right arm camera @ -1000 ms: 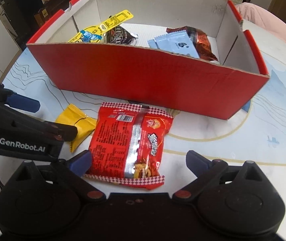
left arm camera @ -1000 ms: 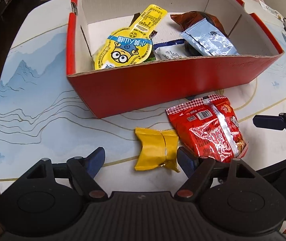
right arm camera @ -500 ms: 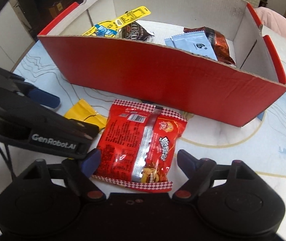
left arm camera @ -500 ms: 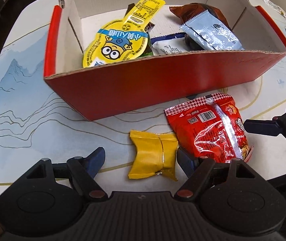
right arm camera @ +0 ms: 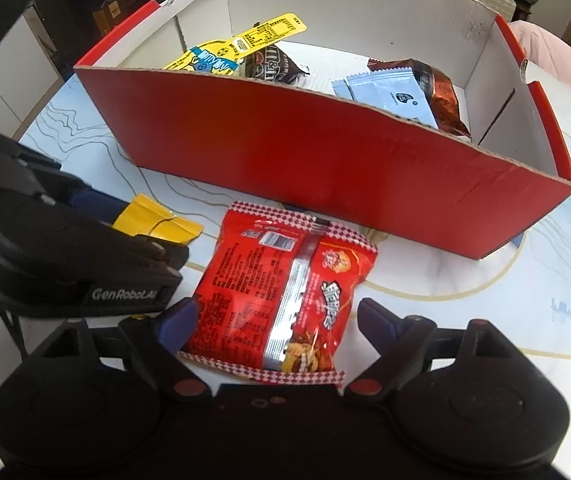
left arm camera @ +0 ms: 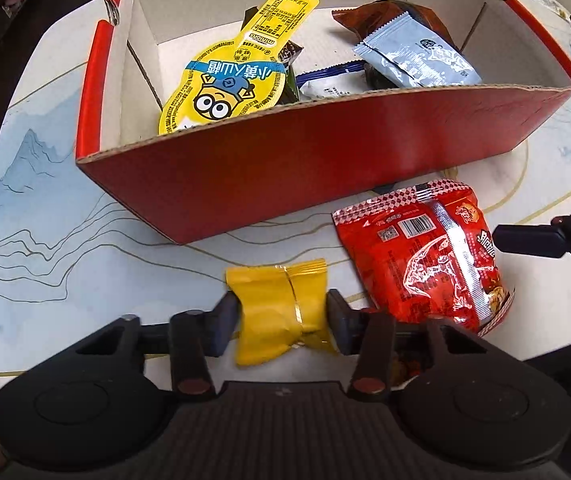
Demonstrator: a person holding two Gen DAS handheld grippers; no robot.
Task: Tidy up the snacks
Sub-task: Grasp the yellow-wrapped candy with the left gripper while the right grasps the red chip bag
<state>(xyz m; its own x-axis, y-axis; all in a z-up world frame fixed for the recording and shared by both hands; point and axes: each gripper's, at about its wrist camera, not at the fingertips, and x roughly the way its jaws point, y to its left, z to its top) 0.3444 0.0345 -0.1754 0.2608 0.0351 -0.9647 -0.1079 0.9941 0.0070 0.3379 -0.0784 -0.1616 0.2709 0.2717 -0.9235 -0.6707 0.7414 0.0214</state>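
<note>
Snacks lay in two places: a yellow cartoon pouch (left arm camera: 221,88), a pale blue sachet (left arm camera: 417,58) and a brown wrapper (right arm camera: 437,90) sat inside the red box (left arm camera: 325,168), while a yellow packet (left arm camera: 281,310) and a red chip bag (right arm camera: 285,292) lay on the table (left arm camera: 45,220) just in front of it. Your left gripper (left arm camera: 281,320) had just been closing, and its pads pressed both sides of the yellow packet. Your right gripper (right arm camera: 275,320) had just been opening slightly, and its fingers (right arm camera: 377,322) stood apart astride the near end of the red chip bag, the right one clear of it.
</note>
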